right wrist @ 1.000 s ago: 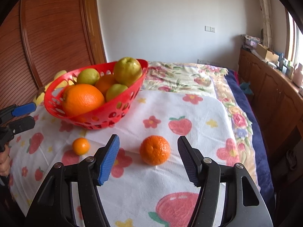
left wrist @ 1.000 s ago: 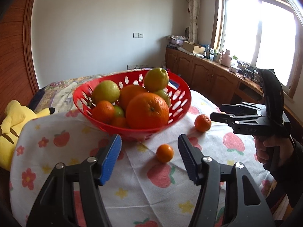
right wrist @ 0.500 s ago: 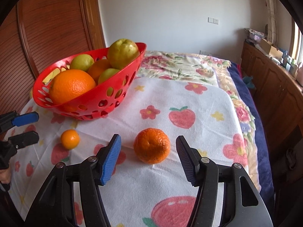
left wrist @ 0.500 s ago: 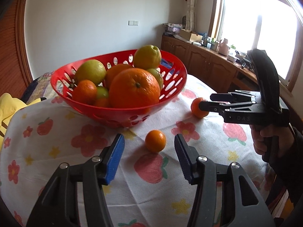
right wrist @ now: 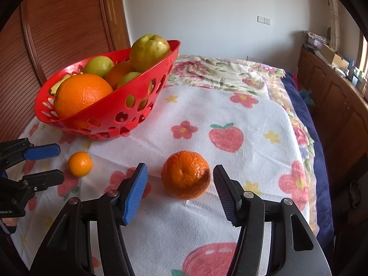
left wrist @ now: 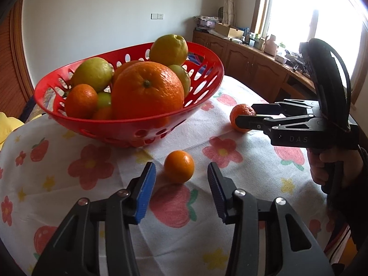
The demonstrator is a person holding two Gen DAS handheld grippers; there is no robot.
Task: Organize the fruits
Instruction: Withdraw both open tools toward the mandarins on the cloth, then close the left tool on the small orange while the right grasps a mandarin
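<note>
A red perforated basket (left wrist: 202,99) (right wrist: 128,105) holds oranges and green-yellow citrus. A small mandarin (left wrist: 179,166) (right wrist: 80,164) lies on the towel in front of it. My left gripper (left wrist: 180,186) (right wrist: 49,162) is open, its fingertips just short of the small mandarin on either side. A larger tangerine (right wrist: 185,174) (left wrist: 241,117) lies to the right. My right gripper (right wrist: 180,191) (left wrist: 246,115) is open, its fingers flanking the tangerine without touching it.
A white towel (right wrist: 241,105) printed with strawberries and flowers covers the bed. A floral blanket (right wrist: 220,71) lies behind it. A wooden headboard (right wrist: 64,30) stands at left. Wooden cabinets (left wrist: 253,66) run under the window. A yellow plush (left wrist: 7,126) lies at the left.
Both grippers have moved forward and lower. The left one closed in on the small mandarin, the right one on the tangerine. The fruits have not moved.
</note>
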